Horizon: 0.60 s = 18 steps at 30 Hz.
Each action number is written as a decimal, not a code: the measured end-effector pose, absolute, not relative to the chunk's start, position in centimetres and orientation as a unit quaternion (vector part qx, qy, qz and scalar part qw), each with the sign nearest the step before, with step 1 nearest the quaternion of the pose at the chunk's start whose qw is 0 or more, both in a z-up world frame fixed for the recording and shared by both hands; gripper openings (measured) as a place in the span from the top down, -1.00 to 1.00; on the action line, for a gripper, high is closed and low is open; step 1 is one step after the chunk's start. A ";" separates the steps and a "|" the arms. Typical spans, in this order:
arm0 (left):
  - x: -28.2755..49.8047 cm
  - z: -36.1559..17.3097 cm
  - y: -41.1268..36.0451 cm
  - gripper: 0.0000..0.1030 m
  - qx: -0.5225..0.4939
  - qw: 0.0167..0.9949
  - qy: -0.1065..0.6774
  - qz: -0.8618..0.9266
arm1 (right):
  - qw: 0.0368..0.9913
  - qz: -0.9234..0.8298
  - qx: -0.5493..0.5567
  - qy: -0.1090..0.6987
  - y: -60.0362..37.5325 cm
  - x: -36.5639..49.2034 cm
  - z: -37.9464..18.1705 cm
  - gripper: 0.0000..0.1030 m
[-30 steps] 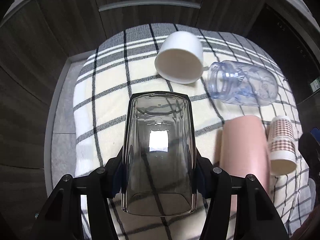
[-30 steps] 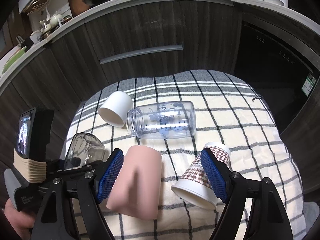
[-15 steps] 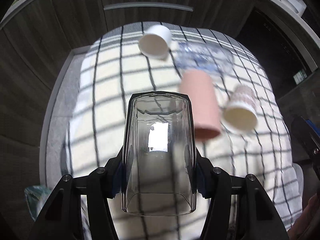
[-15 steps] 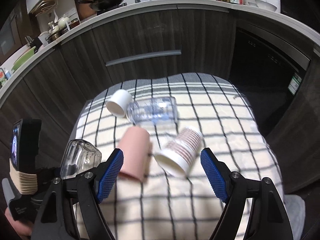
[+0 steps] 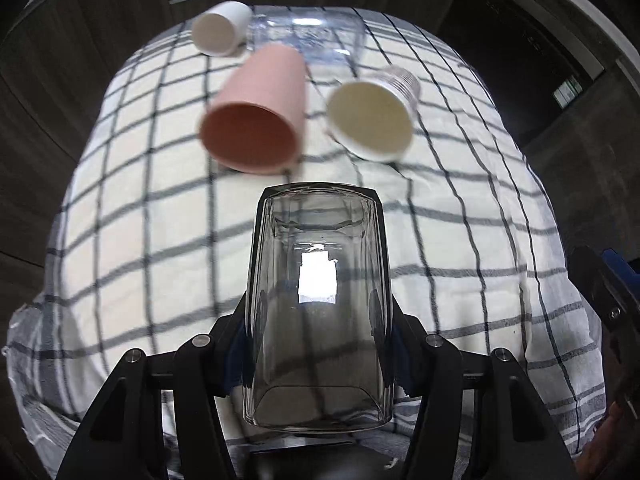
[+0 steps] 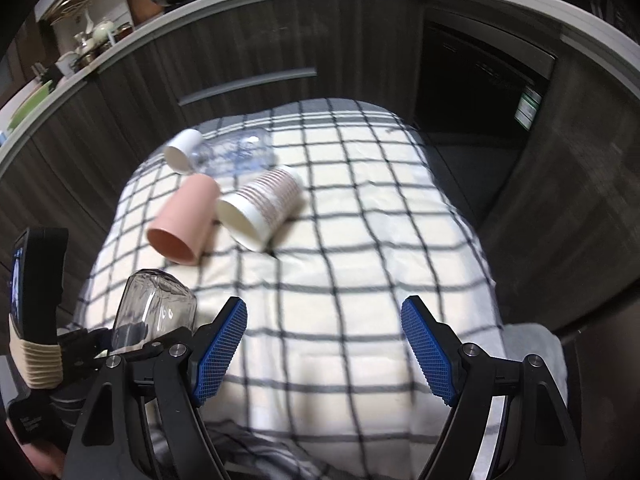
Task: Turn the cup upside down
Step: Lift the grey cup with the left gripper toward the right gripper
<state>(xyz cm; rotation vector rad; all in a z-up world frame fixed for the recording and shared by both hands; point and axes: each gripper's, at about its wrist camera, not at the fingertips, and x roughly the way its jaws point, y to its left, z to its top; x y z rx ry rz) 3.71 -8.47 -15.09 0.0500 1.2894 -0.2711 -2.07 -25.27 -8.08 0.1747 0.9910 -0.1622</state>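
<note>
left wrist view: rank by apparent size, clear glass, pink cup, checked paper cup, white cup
1. clear glass, held in the left tool, inflated by nearness
2. pink cup
3. checked paper cup
4. white cup, farthest, so true size unsure

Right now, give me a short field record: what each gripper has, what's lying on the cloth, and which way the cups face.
left gripper: shut on clear glass cup, held above the cloth
right gripper: open, holds nothing
surface: checked cloth
pink cup: on its side, mouth toward cameras
patterned paper cup: on its side, mouth toward cameras
white cup: on its side
clear bottle: lying beside white cup
image: motion blur
</note>
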 end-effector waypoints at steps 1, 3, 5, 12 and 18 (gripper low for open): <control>3.7 -15.3 -9.0 -0.11 0.027 0.789 0.600 -0.128 | 0.871 -0.081 0.085 0.476 -25.6 -2.2 -8.2 -0.54; 3.6 -15.7 -9.7 -0.11 0.033 0.790 0.599 -0.129 | 0.868 -0.090 0.089 0.481 -26.4 -2.4 -8.7 -0.54; 3.6 -16.2 -10.3 -0.11 0.042 0.790 0.598 -0.127 | 0.865 -0.097 0.093 0.483 -27.2 -2.5 -9.0 -0.54; 3.4 -17.4 -11.2 -0.12 0.071 0.791 0.596 -0.116 | 0.862 -0.102 0.098 0.487 -27.8 -2.6 -9.5 -0.54; 3.2 -17.2 -11.0 -0.20 0.072 0.787 0.602 -0.111 | 0.863 -0.099 0.093 0.486 -27.4 -2.5 -9.5 -0.54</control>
